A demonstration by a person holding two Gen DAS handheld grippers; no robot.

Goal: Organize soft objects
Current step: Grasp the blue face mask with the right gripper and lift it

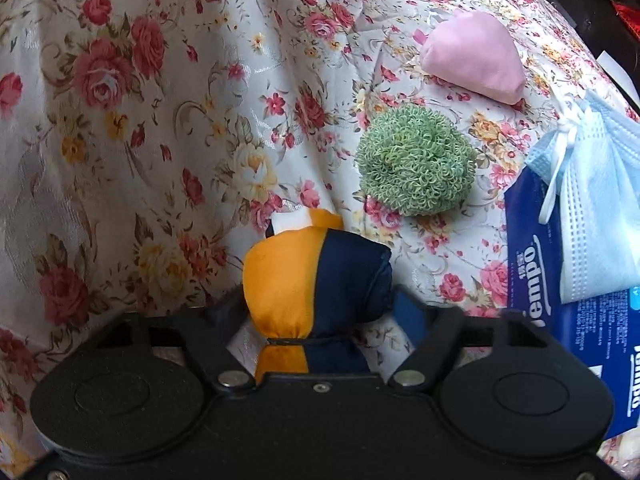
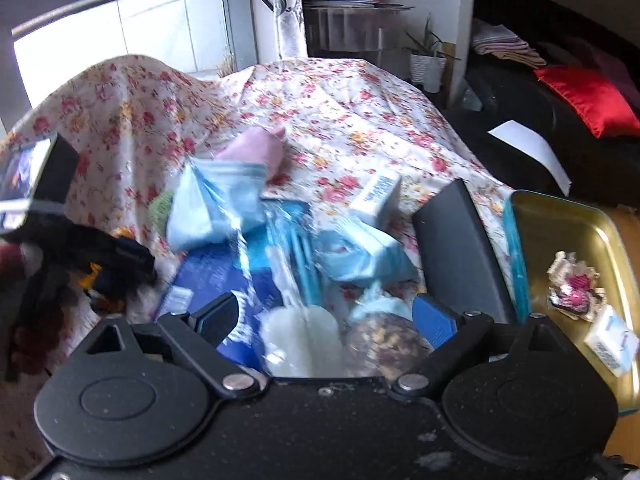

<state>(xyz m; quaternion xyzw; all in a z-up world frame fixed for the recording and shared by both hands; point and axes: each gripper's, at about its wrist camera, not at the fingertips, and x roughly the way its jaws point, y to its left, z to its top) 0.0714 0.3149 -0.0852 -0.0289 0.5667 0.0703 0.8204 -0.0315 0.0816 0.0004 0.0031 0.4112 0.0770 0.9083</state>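
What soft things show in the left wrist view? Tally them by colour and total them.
Pink: 1, pink pouch
Green: 1, loopy scrubber ball
Orange and navy: 1, orange-and-navy pouch
Light blue: 1, face mask bundle
Dark blue: 1, Tempo tissue pack
Total: 5

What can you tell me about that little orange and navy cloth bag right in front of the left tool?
The orange and navy bag is a small stuffed pouch of shiny satin-like fabric, half orange, half dark blue, with a white patch at its far end. A thin dark cord cinches it near the camera. It lies on the floral cloth, between the fingers of the left tool, which look closed against its sides. The green loopy scrubber sits just beyond, apart from it.
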